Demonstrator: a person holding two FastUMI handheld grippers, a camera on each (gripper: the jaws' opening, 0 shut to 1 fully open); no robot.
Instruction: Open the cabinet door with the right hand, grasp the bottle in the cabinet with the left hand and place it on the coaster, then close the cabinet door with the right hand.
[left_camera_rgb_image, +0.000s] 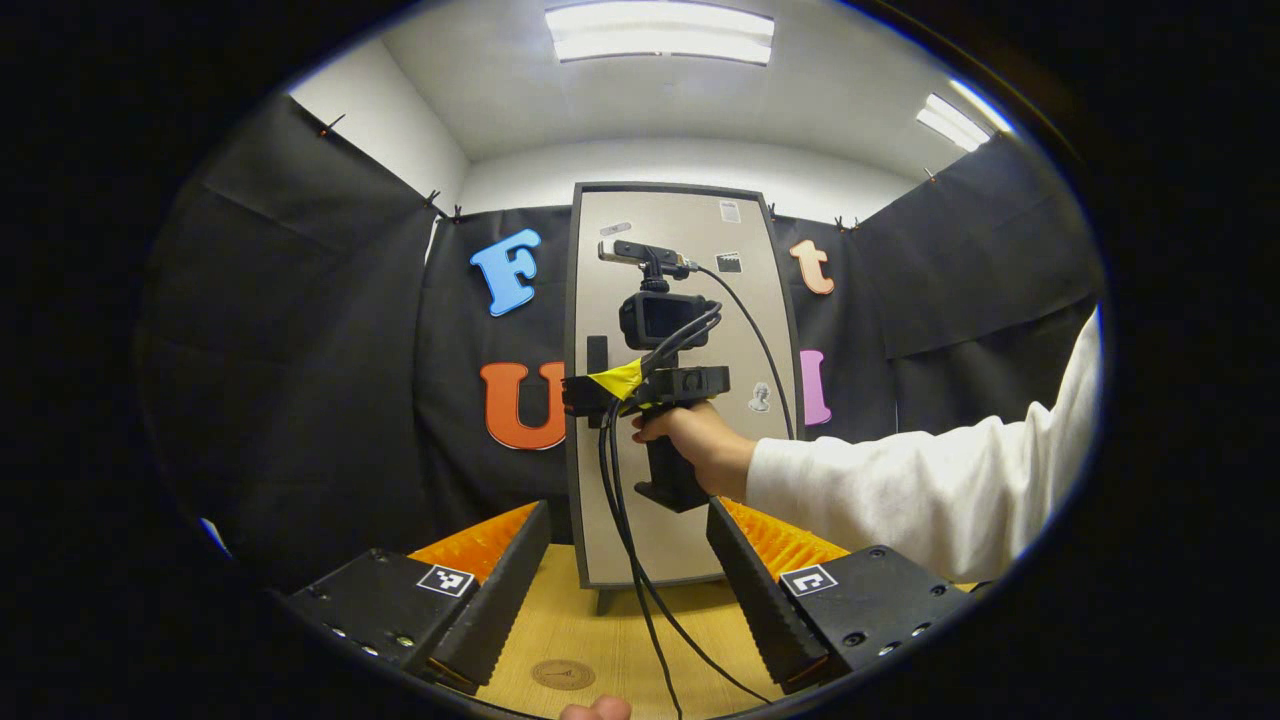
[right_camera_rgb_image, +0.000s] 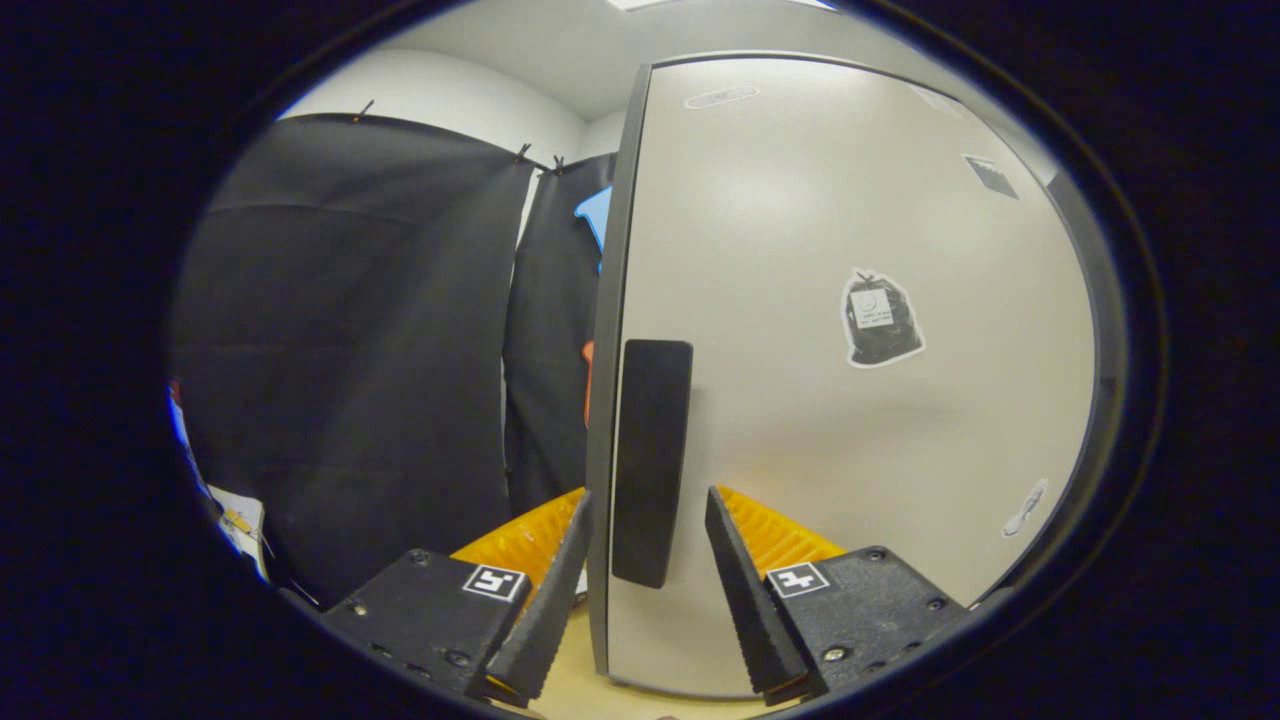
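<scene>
door (right_camera_rgb_image: 850, 400) shut, rigid panel | right gripper (right_camera_rgb_image: 645, 560) fingers spread astride handle (right_camera_rgb_image: 651, 460) at door's left edge; grip there | left gripper (left_camera_rgb_image: 628, 580) spread, well back from door

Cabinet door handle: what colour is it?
Black, a vertical bar on the pale grey cabinet door; clearest in the right gripper view.

The wooden table (left_camera_rgb_image: 600, 620) ran out ahead between the left gripper's jaws. A round coaster (left_camera_rgb_image: 563, 674) lay flat on it, low between them. Beyond the jaw tips, the cabinet (left_camera_rgb_image: 680, 540) stood upright on it.
</scene>
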